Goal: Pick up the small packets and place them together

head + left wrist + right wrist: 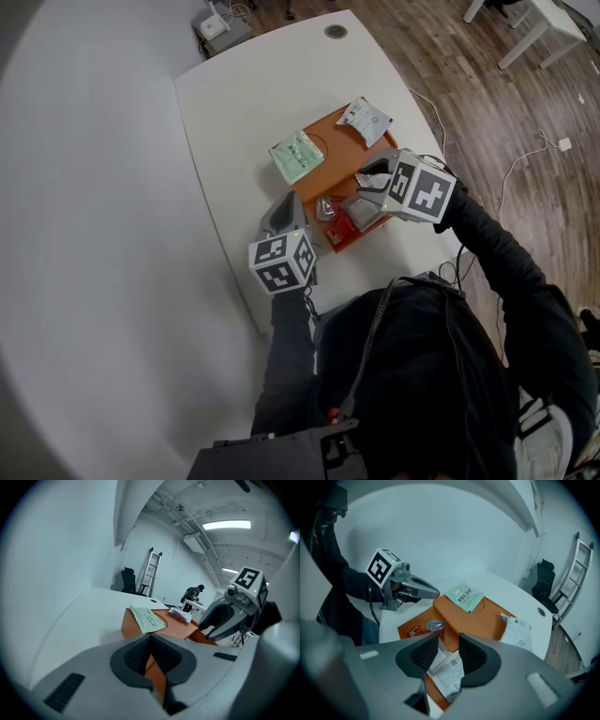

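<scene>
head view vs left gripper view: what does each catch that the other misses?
Head view only: the red packet and the wooden floor. Left gripper view only: a ladder, an office chair and a person far behind the table. Both: the green packet, white packet, orange mat and right gripper.
</scene>
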A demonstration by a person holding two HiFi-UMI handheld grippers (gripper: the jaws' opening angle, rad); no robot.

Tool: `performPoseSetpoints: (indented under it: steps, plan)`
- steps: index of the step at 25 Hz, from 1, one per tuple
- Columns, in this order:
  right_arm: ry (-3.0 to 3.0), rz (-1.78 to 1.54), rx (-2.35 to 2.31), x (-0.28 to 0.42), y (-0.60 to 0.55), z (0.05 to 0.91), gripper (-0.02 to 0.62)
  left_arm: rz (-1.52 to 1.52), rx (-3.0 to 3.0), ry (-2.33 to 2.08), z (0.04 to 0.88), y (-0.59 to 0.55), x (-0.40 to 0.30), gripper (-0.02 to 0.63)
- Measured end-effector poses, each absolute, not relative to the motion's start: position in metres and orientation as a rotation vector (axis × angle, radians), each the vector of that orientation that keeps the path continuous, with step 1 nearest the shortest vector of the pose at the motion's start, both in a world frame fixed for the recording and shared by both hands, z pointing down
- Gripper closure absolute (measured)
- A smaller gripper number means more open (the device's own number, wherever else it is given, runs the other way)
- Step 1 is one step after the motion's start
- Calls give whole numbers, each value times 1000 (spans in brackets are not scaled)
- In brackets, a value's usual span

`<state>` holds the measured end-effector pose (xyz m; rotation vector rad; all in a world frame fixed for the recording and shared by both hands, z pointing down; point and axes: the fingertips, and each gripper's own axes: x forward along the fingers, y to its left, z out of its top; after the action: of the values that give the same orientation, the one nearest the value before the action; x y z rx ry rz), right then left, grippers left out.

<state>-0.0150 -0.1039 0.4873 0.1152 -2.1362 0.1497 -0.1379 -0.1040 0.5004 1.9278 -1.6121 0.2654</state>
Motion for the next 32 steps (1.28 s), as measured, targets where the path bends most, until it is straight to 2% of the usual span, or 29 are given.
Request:
performPoseSetpoints:
  steps: [3, 5, 21, 32]
  plan:
    - [-2084, 175, 71, -7, -90, 509, 483, 268, 1927, -1613, 500, -104, -138, 604]
    - [-2052, 197, 45, -5, -84, 524, 452, 269, 1926, -1613, 499, -104, -138, 604]
    - [-1948, 276, 5, -1, -76, 576, 453, 268, 1929, -1610, 499, -105, -137, 604]
    - [-1962, 289, -26, -2, -63, 573, 538, 266, 1925, -1615, 498, -104, -136, 604]
